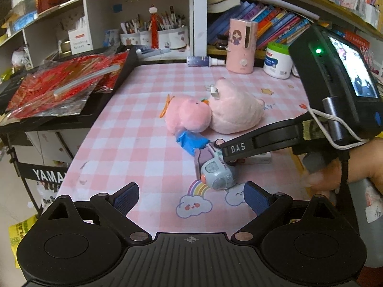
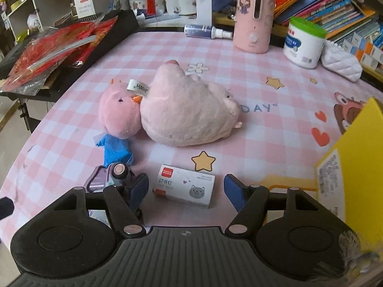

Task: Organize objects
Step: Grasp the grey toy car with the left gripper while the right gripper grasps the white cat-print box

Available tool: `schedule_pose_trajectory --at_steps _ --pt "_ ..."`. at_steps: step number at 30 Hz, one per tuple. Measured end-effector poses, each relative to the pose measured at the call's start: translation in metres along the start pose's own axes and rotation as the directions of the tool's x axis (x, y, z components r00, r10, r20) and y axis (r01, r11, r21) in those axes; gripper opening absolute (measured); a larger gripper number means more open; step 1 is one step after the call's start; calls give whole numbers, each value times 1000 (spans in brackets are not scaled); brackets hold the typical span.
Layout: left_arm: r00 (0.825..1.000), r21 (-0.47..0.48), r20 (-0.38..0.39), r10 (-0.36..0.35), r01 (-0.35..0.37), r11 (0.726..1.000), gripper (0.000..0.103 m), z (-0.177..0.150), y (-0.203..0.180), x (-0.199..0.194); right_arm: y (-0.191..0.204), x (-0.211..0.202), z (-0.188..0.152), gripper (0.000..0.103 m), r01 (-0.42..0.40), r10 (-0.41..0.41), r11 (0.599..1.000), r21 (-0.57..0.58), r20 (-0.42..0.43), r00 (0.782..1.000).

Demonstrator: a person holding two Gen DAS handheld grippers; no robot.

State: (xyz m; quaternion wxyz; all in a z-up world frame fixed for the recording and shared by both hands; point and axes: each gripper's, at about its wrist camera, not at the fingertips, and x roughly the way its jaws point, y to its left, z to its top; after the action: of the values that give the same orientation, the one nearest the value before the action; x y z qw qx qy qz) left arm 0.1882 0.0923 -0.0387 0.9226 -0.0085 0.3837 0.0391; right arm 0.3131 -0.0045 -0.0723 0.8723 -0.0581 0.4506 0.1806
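The small white staple box (image 2: 184, 186) lies flat on the pink checked surface (image 2: 239, 71), between the right gripper (image 2: 185, 191)'s blue pads (image 2: 138, 189), which stand spread with clear gaps on either side, so nothing is pinched. Its lid carries a red corner patch, a line of Chinese characters and a grey cat face; its long axis runs across the view, slightly tilted, red end toward the toy camera. Just left of the box sits a grey-and-purple toy camera (image 2: 107, 179), close against the left pad. Beyond the box lie two plush toys touching each other: a big pale pink plush (image 2: 189, 112) with a white tag (image 2: 137, 85) whose print reads upside down, and a smaller pink chick plush (image 2: 119, 112) with a blue cloth (image 2: 116, 149) below it. Further back from the box, the surface shows the printed letters "DAY". At the far edge stand a pink cartoon-girl dispenser (image 2: 253, 16), a lying blue spray bottle (image 2: 203, 31) and a white tub with green lid (image 2: 305, 44), lid on. A yellow box (image 2: 354, 162) rises right of the staple box. In the left wrist view the left gripper (image 1: 191, 198) hangs wide open over the rainbow-and-cloud print, holding nothing; the right gripper's finger reads "DAS" and a stand off the surface's left edge reads "YAMA". Cups on the shelf hold pens (image 1: 153, 24)
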Motion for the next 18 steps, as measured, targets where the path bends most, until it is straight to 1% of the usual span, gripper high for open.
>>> schedule_pose_trajectory --at_steps 3,5,7,12,13,16,18 --pt "1000 -9 -7 -7 7 1000 95 4 0 6 -2 3 1 55 -27 27 1000 -2 -1 1000" --pt "1000 -17 -14 -19 19 1000 95 7 -1 11 -3 2 1 55 -38 38 999 -11 -2 999" --pt "1000 -18 -15 -27 27 999 95 10 -3 16 -7 -2 2 55 -38 38 999 8 7 999" --pt "997 -16 -35 -63 63 998 84 19 -12 34 -23 -28 7 55 -15 11 999 36 99 995" --pt "997 -15 -41 -67 67 998 83 21 -14 39 -27 -32 8 55 -13 8 999 45 113 994" --pt "996 -8 -55 -67 67 998 82 25 -19 51 -35 -43 10 55 -11 2 998 57 149 989" --pt "996 -2 -65 -62 62 998 76 27 -23 59 -38 -46 10 55 -10 2 999 49 164 986"
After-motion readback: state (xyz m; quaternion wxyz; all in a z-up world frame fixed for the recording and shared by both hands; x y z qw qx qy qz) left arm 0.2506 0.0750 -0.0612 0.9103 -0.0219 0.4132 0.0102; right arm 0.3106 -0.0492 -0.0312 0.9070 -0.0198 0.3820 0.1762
